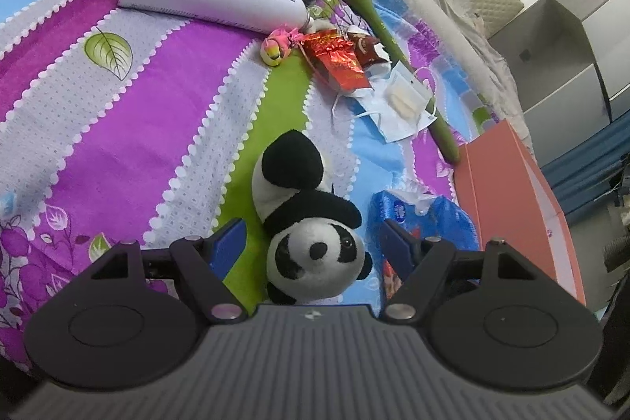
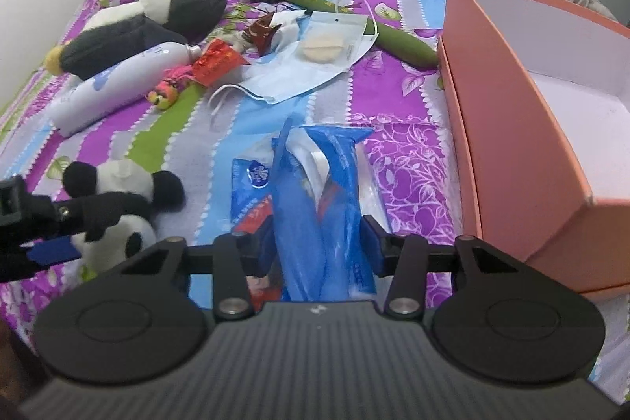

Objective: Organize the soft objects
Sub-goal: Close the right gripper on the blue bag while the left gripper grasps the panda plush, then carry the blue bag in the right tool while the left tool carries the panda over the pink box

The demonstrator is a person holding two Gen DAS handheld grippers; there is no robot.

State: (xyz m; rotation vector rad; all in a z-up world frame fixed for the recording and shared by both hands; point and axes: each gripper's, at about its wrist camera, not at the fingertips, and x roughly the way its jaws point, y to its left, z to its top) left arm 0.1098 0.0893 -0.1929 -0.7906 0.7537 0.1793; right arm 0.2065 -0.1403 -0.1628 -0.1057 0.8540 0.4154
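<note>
Lying on a striped bedspread (image 1: 130,128), a small panda plush (image 1: 311,223) rests between the wide-open jaws of the left gripper (image 1: 311,243), neither blue pad touching it, apparently lined up for a pickup. At the plush's three o'clock, the right gripper (image 2: 319,243) straddles a crumpled blue tissue pack (image 2: 315,191), pads partly closed against its sides; whether they truly grip is unclear. An open pink box (image 2: 512,128), probably the destination, waits at two o'clock.
</note>
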